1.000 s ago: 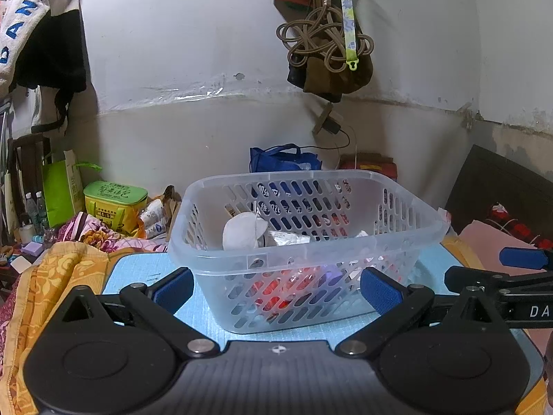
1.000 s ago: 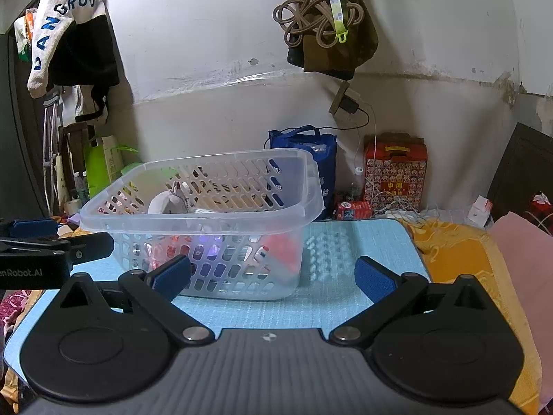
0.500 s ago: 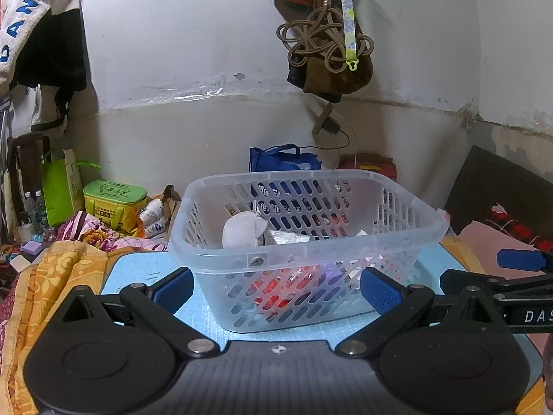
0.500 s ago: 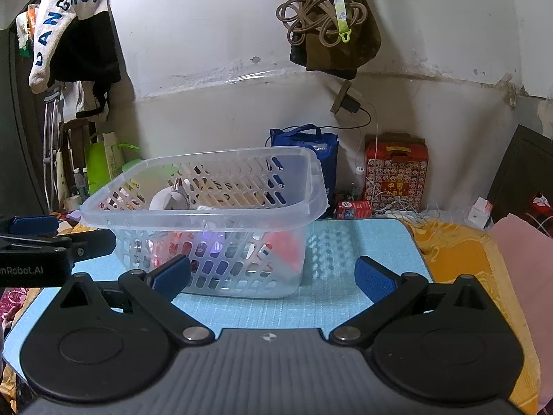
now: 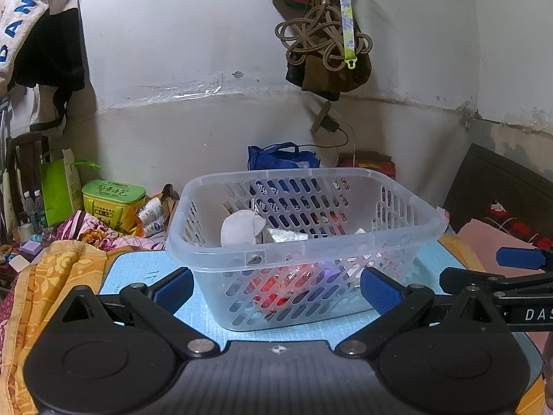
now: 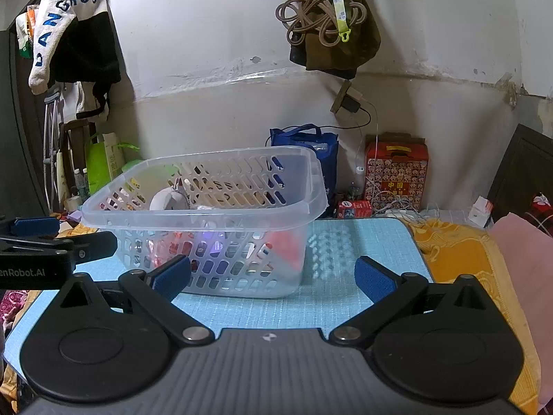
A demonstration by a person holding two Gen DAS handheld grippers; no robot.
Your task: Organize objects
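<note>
Clear plastic basket [image 5: 304, 238] standing on the blue mat [image 6: 363, 297], already holding a white round thing [image 5: 242, 228], red packets and wrappers; nothing loose visible on the mat beside the basket. Left gripper [image 5: 276, 287] spread wide, empty, just short of the basket's near wall; right gripper [image 6: 273, 276] likewise spread and empty, off the basket's right corner. Judged nearly finished; best to back away level, without nudging the basket's rim.
</note>
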